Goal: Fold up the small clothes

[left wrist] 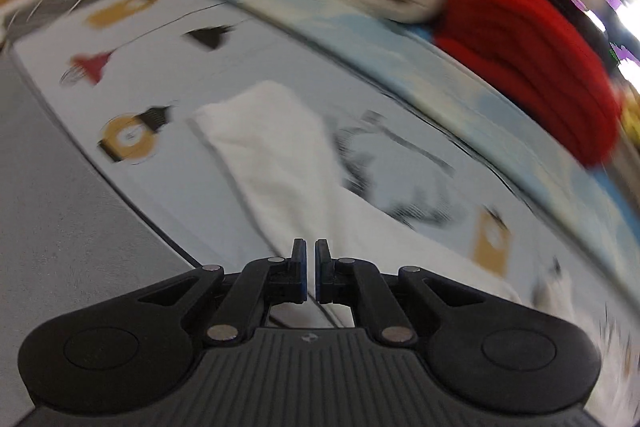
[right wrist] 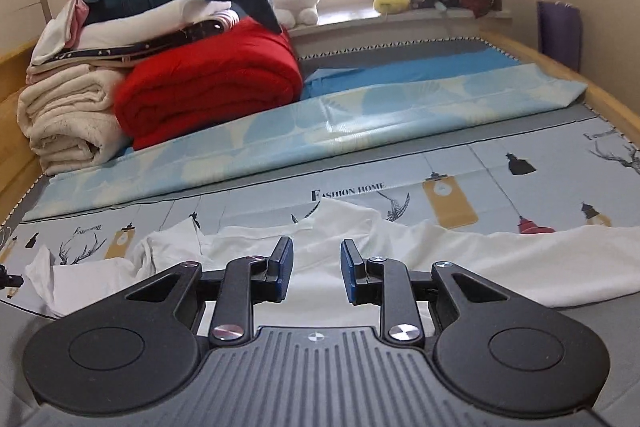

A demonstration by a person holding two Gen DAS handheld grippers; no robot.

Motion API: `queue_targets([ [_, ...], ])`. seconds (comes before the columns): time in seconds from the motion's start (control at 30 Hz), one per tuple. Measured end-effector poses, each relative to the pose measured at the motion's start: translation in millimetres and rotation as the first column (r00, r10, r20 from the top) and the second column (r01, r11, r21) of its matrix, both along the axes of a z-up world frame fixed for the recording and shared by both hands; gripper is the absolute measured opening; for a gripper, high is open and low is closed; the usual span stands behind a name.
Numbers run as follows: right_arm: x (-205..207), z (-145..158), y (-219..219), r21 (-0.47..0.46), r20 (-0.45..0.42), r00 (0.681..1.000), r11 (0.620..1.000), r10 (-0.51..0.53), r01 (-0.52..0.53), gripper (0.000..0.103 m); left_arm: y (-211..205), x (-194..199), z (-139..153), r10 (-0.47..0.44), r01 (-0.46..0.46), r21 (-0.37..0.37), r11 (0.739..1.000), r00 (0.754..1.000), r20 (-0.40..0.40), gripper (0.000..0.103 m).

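Folding white garment (right wrist: 320,259) on printed sheet (right wrist: 540,163): left gripper (left wrist: 311,267) clenched, seemingly empty; right gripper (right wrist: 316,275) released above cloth; next, regrasp an edge.

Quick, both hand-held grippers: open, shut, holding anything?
Left hand-held gripper: shut, nothing visibly pinched, above the white garment.
Right hand-held gripper: open, empty, over the white garment.

Motion-blurred printed bedsheet (left wrist: 168,39), smeared red blanket (left wrist: 532,59), white garment (right wrist: 520,259) cut off right
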State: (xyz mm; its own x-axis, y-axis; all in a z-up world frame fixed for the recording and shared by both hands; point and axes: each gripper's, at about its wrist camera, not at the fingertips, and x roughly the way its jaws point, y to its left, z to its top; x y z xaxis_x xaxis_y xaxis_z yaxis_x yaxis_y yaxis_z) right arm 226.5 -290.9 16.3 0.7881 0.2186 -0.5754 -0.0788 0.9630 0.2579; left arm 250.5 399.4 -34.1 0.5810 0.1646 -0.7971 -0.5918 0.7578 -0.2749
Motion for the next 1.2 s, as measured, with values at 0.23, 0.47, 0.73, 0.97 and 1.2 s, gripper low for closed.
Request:
queue_targets([
  [0.23,16,-10,6,-0.029,-0.030,0.999,0.999,0.026,-0.027,0.028,82,5,-45,0.260,-0.250,-0.140,0.958,0.964,0.060,0.007],
  [0.47,18,-19,12,-0.090,-0.062,0.997,0.995,0.046,-0.051,0.028,118,25,-66,0.359,-0.313,-0.273,0.910,0.923,0.139,0.020],
  [0.73,17,-29,20,-0.145,-0.100,0.993,0.986,0.066,-0.080,0.028,114,9,-39,0.397,-0.399,-0.007,0.917,0.910,0.118,0.002],
  [0.97,16,-22,35,-0.142,-0.082,0.992,0.984,0.095,-0.106,0.028,121,-35,-21,0.492,-0.492,0.009,0.871,0.871,-0.005,0.005],
  [1.2,11,-17,36,-0.130,-0.086,0.994,0.988,0.070,-0.081,0.028,75,-52,37,0.508,-0.508,0.022,0.861,0.860,-0.049,0.006],
])
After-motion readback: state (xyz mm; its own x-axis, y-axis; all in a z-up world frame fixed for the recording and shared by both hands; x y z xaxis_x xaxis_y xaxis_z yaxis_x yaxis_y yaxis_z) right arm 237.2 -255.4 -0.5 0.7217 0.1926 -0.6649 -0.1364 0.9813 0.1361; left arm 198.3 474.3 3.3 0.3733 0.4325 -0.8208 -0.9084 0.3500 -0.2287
